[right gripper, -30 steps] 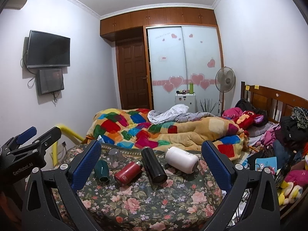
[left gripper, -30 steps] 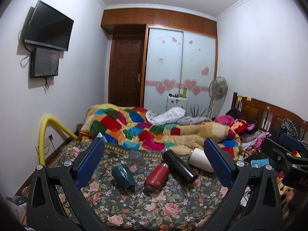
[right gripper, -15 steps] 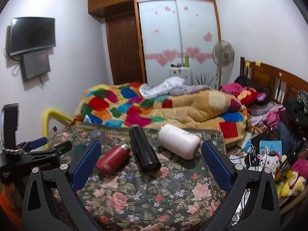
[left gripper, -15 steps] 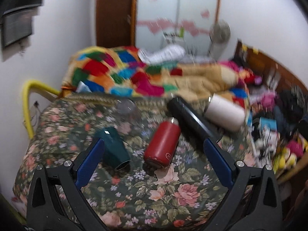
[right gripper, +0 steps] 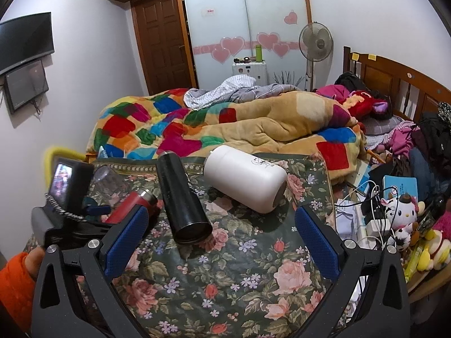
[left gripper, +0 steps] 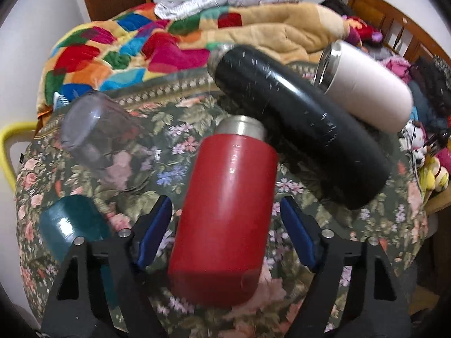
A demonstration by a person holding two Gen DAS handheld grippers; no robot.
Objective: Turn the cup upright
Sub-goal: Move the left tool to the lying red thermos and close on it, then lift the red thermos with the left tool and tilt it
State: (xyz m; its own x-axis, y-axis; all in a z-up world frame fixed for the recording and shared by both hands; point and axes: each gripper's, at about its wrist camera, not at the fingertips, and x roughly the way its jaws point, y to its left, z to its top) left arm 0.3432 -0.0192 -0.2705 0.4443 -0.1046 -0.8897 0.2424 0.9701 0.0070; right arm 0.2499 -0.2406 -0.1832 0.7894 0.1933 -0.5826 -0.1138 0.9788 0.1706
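The red cup (left gripper: 225, 205) lies on its side on the floral cloth (left gripper: 174, 169), its steel neck pointing away toward the bed and its closed base nearest the left gripper (left gripper: 227, 231). That gripper straddles the cup's lower half with its 2 blue pads (left gripper: 153, 231) parted, 1 on each side of the red body; a sliver of cloth shows between each pad and the cup, so I cannot call it a grip. From the right wrist view the same red cup (right gripper: 131, 204) peeks out behind the left tool, low at the left of the cloth.

Just beside the red cup's neck, on its right, lies the black flask (left gripper: 298, 138), also on its side and angled, touching or nearly touching the red one. Beyond it rests the white bottle (left gripper: 363, 84), on its side too, steel rim toward the bed. To the left of the red cup a clear glass (left gripper: 95, 138) lies tipped over, and a teal mug (left gripper: 73, 228) sits by the left pad.

The right gripper (right gripper: 222, 239) hovers over bare cloth near the black flask (right gripper: 181, 194), its pads spread wide with nothing between them. The white bottle (right gripper: 245, 178) lies ahead of it. A patchwork quilt (right gripper: 174, 124) is heaped on the bed behind.
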